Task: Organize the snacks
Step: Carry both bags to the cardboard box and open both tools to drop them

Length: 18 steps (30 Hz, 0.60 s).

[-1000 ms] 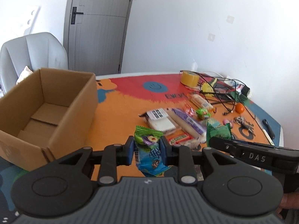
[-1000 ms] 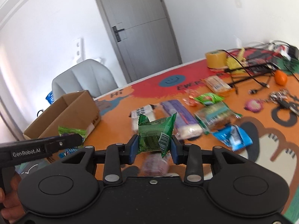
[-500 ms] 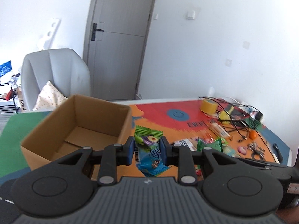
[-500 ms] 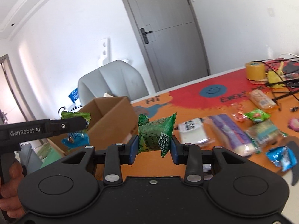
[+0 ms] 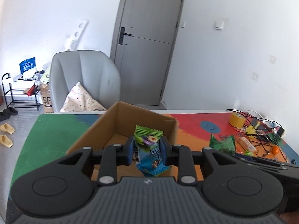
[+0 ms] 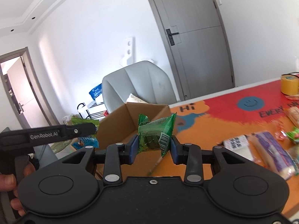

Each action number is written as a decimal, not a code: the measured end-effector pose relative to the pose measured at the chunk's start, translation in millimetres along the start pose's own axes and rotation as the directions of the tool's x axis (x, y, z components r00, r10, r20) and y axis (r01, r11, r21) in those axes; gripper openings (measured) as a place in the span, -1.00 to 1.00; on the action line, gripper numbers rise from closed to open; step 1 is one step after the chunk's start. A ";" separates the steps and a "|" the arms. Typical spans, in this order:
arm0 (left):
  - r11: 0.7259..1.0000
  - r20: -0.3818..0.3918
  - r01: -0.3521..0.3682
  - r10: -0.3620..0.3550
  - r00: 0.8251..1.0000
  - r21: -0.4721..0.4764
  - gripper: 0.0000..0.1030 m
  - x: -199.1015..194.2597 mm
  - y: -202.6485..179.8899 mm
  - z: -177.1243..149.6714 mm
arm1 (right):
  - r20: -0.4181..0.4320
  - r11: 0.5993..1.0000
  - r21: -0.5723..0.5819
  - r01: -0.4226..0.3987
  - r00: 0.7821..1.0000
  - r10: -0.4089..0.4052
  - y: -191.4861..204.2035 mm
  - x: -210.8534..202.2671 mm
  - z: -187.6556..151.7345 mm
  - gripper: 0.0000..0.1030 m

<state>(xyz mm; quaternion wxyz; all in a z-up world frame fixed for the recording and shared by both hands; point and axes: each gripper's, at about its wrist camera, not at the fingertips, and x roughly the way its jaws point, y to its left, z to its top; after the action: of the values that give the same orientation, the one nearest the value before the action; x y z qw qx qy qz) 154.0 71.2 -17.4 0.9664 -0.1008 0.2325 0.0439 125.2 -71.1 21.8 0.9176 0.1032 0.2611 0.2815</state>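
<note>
A blue-green packet [image 5: 149, 153] is pinched in the left tool [image 5: 146, 150] over the box [image 5: 104, 128], whose visible floor looks bare. A green packet [image 6: 156, 136] is pinched in the right tool [image 6: 154, 147] just right of the box. Neither is dropped yet, and several snacks [image 6: 269, 149] are left on the bench [image 6: 214, 128], far right.

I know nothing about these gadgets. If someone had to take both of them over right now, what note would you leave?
Left gripper: shut on the blue-green snack packet, in front of the open cardboard box.
Right gripper: shut on the green snack packet, beside the box, not over it.
Done: both packets lifted.
Left: drop both in the box, which looks empty where visible, then fetch the snacks on the table, such as the purple bar.
</note>
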 end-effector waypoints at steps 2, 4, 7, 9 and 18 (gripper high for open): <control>1.000 -0.003 -0.004 0.004 1.000 -0.008 -0.46 2.0 5.7 2.1 | 0.002 1.000 -0.005 -0.012 1.000 0.012 4.9 4.8 3.5 -0.29; 1.000 -0.003 -0.010 0.010 1.000 -0.013 -0.46 3.5 9.7 3.1 | 0.002 1.000 -0.011 -0.021 1.000 0.021 9.5 8.7 5.8 -0.29; 1.000 0.002 -0.020 0.020 1.000 -0.015 -0.46 6.9 13.3 4.9 | 0.002 0.999 -0.024 -0.032 0.999 0.032 15.9 12.5 8.9 -0.29; 0.999 0.008 -0.032 0.032 0.999 -0.017 -0.43 9.0 15.8 5.8 | 0.001 0.999 -0.030 -0.036 0.999 0.036 18.6 16.8 10.4 -0.29; 0.994 0.021 -0.092 0.093 0.995 -0.061 0.20 -1.6 28.6 7.8 | -0.011 0.998 -0.034 -0.056 0.998 0.056 25.1 28.3 13.0 -0.29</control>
<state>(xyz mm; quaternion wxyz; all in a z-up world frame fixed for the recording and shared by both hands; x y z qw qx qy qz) 152.3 100.8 -14.8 0.9626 -0.1183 0.2239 0.0968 140.5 -35.0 29.3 0.9097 0.0934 0.2577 0.3121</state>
